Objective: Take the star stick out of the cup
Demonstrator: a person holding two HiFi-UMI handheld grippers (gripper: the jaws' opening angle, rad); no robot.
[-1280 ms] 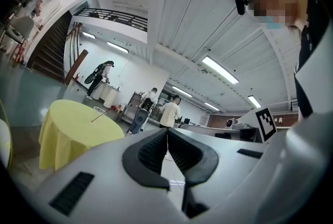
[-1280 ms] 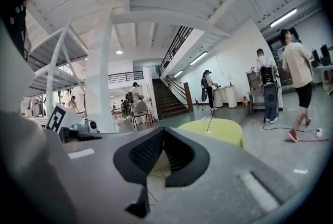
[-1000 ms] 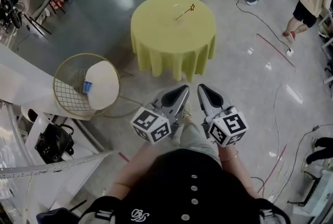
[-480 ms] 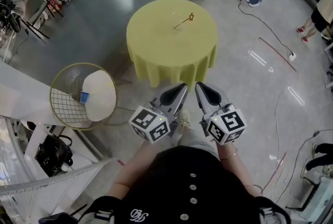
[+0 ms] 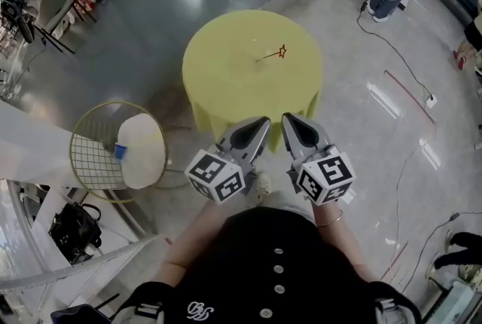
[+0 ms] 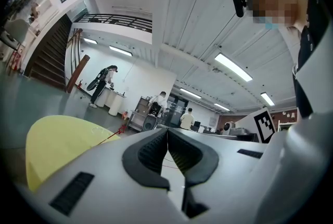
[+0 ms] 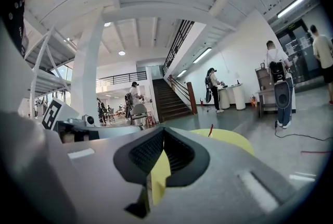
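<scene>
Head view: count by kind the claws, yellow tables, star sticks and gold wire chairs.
Claws: 2, left claw and right claw
Yellow table: 1
Star stick: 1
Gold wire chair: 1
Total: 5

I locate the star stick [image 5: 273, 55] on the table [image 5: 226, 81], right of centre, apparently upright. A basket [image 5: 86, 157] stands on the floor [image 5: 369, 134], left of the table and nearer to me.
</scene>
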